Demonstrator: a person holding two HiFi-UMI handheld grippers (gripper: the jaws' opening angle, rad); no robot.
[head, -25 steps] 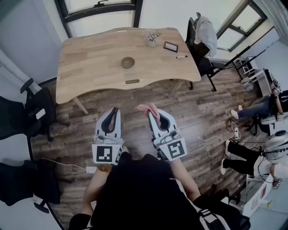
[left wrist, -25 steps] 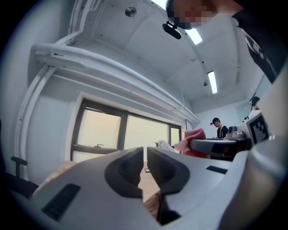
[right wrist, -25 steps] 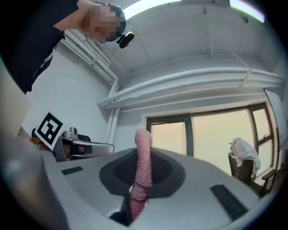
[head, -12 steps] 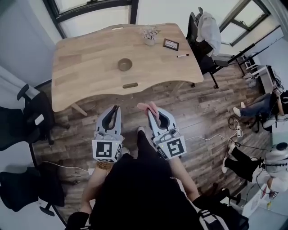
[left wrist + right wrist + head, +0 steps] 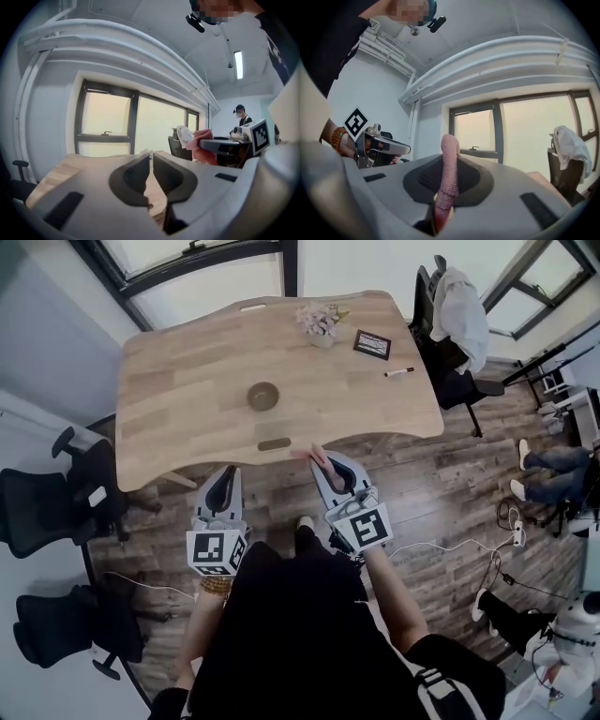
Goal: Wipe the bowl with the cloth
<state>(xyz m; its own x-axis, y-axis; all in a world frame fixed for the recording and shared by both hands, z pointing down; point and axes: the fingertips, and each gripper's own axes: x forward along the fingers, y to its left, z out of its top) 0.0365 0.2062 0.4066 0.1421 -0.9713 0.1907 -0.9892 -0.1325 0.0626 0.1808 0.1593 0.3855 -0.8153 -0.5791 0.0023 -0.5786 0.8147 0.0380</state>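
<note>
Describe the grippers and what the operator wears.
Both the left gripper and right gripper are pale grey shells with curved jaws lined in black, each carrying a white cube with black square markers. Black top; beaded bracelet on the left wrist.

Brightly lit by daylight through the windows (image 5: 202, 259) at twelve o'clock, blown out to pale glare. Shadowed only faintly beneath the table (image 5: 187, 381). Bent hard by fisheye toward every edge, black-cornered in both gripper views. Blurred close up on the cloth (image 5: 449, 173).
</note>
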